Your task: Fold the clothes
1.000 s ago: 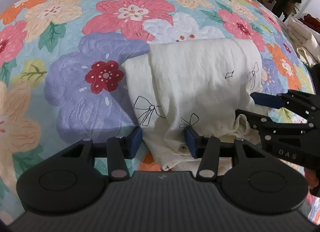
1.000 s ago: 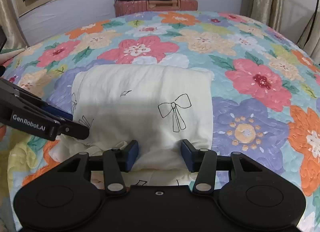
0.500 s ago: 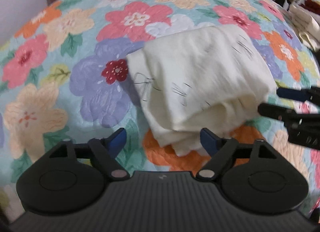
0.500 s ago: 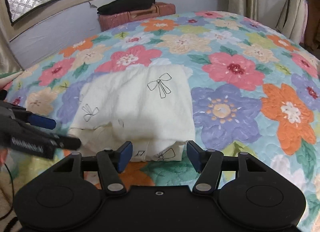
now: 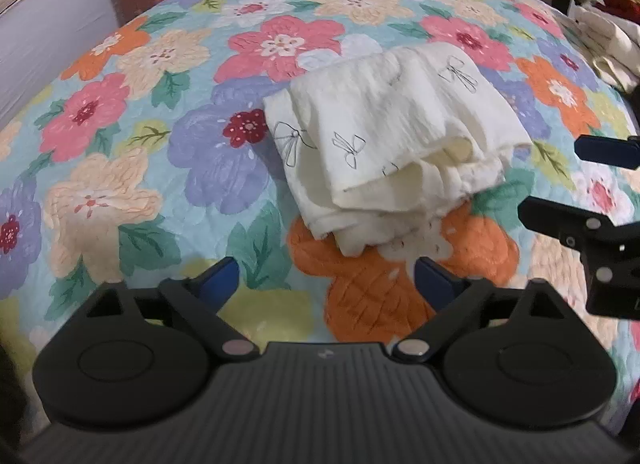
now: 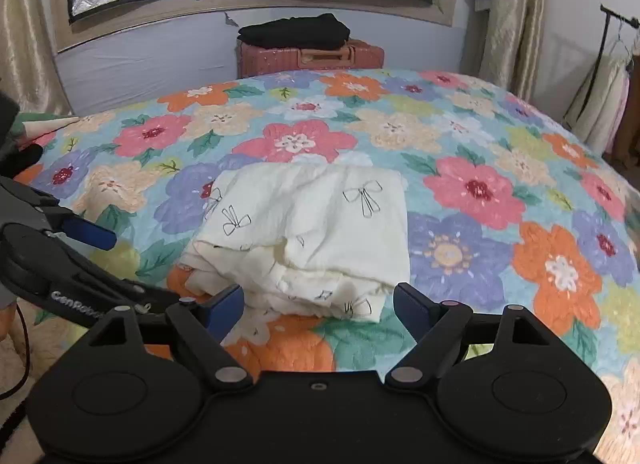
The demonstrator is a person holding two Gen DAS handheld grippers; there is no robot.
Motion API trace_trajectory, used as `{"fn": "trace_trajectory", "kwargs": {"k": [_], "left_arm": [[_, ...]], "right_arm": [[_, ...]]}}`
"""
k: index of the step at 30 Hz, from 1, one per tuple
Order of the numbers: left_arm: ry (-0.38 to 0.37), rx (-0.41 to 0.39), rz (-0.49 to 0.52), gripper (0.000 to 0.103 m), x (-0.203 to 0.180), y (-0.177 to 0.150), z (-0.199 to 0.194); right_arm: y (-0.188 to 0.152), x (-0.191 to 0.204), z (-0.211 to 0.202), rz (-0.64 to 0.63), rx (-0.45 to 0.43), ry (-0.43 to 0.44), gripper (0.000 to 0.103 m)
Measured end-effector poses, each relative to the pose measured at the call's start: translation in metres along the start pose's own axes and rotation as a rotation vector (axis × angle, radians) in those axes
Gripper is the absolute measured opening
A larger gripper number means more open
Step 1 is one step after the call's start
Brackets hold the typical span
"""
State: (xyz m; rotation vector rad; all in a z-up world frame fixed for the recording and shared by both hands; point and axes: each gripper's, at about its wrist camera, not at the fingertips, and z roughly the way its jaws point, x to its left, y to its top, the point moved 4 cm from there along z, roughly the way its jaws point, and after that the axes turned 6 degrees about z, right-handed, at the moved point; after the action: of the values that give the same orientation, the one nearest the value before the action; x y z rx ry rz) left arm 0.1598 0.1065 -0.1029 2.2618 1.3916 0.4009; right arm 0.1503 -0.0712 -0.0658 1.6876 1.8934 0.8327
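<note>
Left gripper (image 5: 326, 278) held low with its blue-tipped fingers spread wide, gripping nothing; right gripper (image 6: 318, 304) beside it, fingers likewise parted and bare; both point forward, apart.

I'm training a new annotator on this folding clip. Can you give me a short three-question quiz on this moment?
1. True or false: the left gripper is shut on the cream garment.
2. What sits on top of the pink suitcase behind the bed? A) folded black clothing B) a pillow C) a lamp
3. Fill in: the small black drawings printed on the garment are ____.

Key
1. False: both the left and the right gripper are open, short of the folded garment lying on the floral quilt.
2. A, the black clothing.
3. Bows.
</note>
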Motion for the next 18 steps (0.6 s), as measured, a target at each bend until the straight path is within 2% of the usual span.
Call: {"fn": "trace_trajectory", "kwargs": {"k": [5, 9, 13, 18], "left_arm": [[0.050, -0.038, 0.031, 0.099, -0.004, 0.005, -0.007], [0.023, -0.034, 0.039, 0.102, -0.008, 0.005, -0.007], [0.039, -0.011, 0.051, 0.102, -0.010, 0.004, -0.003], [-0.006, -0.009, 0.022, 0.103, -0.009, 0.004, -0.002]], "right_arm": [[-0.001, -0.009, -0.002, 0.055, 0.002, -0.016, 0.085], [-0.004, -0.012, -0.006, 0.087, -0.013, -0.016, 0.085], [-0.004, -0.016, -0.006, 0.110, -0.014, -0.018, 0.086], [-0.004, -0.014, -0.003, 0.115, 0.016, 0.005, 0.086]]}}
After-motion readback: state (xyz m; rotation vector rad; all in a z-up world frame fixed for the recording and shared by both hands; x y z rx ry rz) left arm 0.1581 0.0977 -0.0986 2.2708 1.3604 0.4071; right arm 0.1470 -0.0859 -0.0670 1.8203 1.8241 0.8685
